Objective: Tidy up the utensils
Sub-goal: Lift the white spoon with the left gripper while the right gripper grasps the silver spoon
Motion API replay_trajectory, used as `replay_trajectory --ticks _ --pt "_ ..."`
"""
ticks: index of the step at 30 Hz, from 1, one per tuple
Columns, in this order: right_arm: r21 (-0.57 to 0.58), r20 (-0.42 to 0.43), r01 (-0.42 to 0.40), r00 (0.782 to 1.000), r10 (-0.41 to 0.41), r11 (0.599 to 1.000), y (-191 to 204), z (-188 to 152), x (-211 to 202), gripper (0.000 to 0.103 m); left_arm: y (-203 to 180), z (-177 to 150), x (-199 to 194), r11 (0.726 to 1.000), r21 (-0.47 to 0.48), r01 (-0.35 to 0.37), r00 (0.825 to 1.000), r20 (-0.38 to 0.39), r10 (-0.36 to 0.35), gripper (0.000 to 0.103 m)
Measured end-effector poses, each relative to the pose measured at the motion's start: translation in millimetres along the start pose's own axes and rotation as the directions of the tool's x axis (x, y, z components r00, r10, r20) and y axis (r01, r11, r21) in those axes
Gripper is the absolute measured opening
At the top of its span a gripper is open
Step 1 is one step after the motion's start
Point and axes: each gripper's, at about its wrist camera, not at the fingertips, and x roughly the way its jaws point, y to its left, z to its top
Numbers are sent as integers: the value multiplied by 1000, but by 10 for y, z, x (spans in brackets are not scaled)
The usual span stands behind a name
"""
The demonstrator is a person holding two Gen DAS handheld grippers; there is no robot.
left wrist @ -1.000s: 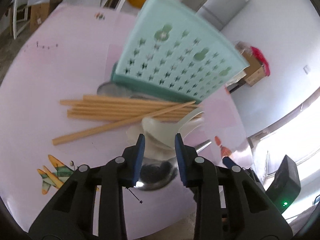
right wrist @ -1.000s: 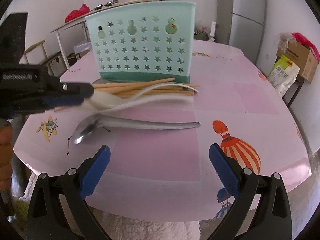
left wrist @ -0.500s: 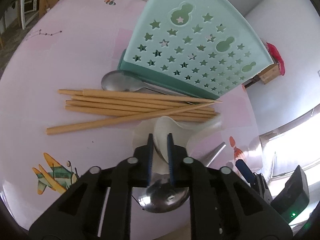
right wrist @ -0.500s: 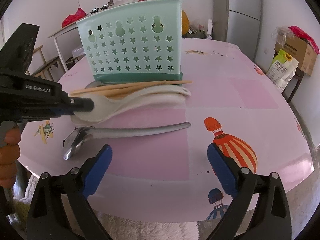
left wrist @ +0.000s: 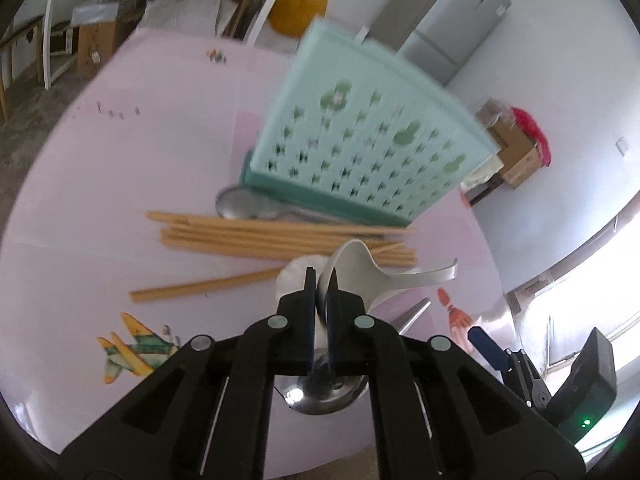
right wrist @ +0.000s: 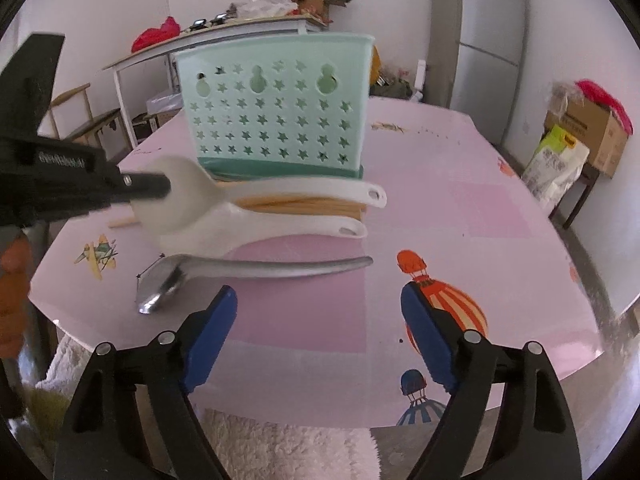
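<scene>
Clamping done: left gripper (left wrist: 321, 280) jaws had just been closing and were now clenched on the bowl rim of a white plastic spoon (right wrist: 248, 196), which was lifted clear of the pink table (left wrist: 120, 168), unlike a second earlier when it lay there. A second white spoon (right wrist: 280, 230) lay below it, steel spoon (right wrist: 248, 268) in front, another steel spoon (left wrist: 244, 204) by the holder's base. Chopsticks (left wrist: 260, 236) remained piled against the mint star-cut utensil holder (right wrist: 276, 108). Right gripper (right wrist: 318, 320) had been narrowing slightly, jaws released, nothing between them. Likely next: carry the spoon into the holder; the thin rim grip could slip.
</scene>
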Motion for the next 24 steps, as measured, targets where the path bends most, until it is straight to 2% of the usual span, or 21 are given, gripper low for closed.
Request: replay_trajectory --ticks 5,8,11,14,16,18,24 --pt "-125 34 11 999 -7 992 128 14 -98 73 95 73 -317 1000 5 -7 996 89 7 3" --pt "-209 37 16 999 -8 978 200 25 -106 65 183 59 -506 999 9 -36 990 136 34 3" --pt "-314 16 -17 1000 23 949 283 44 -59 54 288 38 -596 999 -2 -46 988 150 46 3" --pt "-417 -58 -107 994 91 903 353 49 38 45 419 -4 -665 998 -19 -54 986 157 56 3" --pt "-468 -98 -142 989 108 872 422 24 80 38 478 -20 -644 998 -25 -52 986 157 55 3" --pt "-545 -109 -138 990 93 827 511 -17 99 36 520 -27 -627 998 -29 -49 986 160 53 3" --pt "-717 -62 -63 998 26 695 708 -76 106 32 600 -18 -615 999 -33 -37 984 173 42 3"
